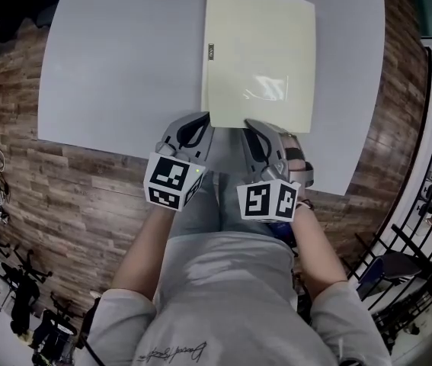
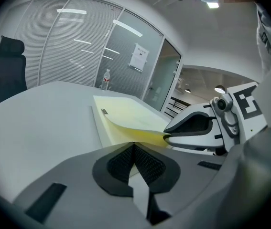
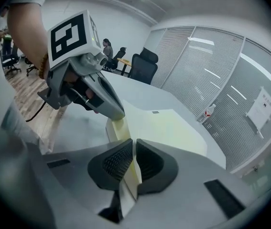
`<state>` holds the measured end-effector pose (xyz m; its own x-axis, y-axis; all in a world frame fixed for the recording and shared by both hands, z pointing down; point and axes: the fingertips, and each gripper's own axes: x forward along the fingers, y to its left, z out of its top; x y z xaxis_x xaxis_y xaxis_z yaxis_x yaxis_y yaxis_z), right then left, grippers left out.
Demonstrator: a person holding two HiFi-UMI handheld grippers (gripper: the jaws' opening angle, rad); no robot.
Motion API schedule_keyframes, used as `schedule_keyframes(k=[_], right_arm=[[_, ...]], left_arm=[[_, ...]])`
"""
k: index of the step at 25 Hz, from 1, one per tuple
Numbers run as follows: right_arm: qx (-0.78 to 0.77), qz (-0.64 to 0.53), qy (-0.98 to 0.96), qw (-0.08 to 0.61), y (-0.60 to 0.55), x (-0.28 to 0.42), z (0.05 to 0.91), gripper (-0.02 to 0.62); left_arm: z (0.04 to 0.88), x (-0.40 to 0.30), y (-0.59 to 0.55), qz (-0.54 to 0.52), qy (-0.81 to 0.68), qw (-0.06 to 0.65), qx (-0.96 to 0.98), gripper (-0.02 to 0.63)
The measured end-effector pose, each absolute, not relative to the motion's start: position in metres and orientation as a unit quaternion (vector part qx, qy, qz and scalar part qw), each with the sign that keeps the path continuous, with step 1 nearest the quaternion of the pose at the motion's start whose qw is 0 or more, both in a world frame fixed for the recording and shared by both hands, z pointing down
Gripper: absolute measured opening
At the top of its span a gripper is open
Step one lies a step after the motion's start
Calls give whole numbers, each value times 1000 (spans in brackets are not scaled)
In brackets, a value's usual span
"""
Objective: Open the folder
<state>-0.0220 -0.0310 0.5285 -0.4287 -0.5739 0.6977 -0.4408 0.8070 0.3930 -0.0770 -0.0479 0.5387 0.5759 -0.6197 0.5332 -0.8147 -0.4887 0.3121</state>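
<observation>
A pale yellow folder (image 1: 257, 59) lies on the grey table (image 1: 116, 67), its near edge by the table's front edge. My right gripper (image 1: 255, 128) is at that near edge, shut on the folder's cover. In the right gripper view the yellow sheet (image 3: 173, 128) runs between the pads of the right gripper (image 3: 133, 149). The left gripper view shows the cover (image 2: 125, 113) lifted a little at the right gripper's tip (image 2: 166, 136). My left gripper (image 1: 200, 124) sits at the folder's near left corner. Its jaws (image 2: 134, 147) are shut, with nothing visible between the pads.
The table's front edge (image 1: 109, 147) runs just under both grippers, above a wooden floor. A water bottle (image 2: 106, 79) stands at the table's far side. An office chair (image 2: 8, 75) is beside the table. Glass walls with blinds lie beyond.
</observation>
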Motion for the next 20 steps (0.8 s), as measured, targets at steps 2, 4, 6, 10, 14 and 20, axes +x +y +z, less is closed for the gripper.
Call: schedule_keyframes(k=[2,4,6,10,14,20], right_arm=[[308,-77,-842,436,-32,-21,526,37],[315,-78,-842,432,-33,-19,522,34],[321,-79,-841,429,-34,-20,520,31],[329,-77,-841,423,-35,-22,516,28],[339,-73,-840,418,-37,-21,510,26],[349,-67,-843,403,-39,-21,499,26]], left_arm=[[540,-76,-50,186,-427,266,844,9],[542,-76,-49,202,-432,257,840,9],[542,-76,-50,208,-440,249,837,9],[544,-79,-50,205,-450,251,832,9],[546,-81,-51,201,-448,262,831,9],[548,-82,-52,201,-449,265,829,9]])
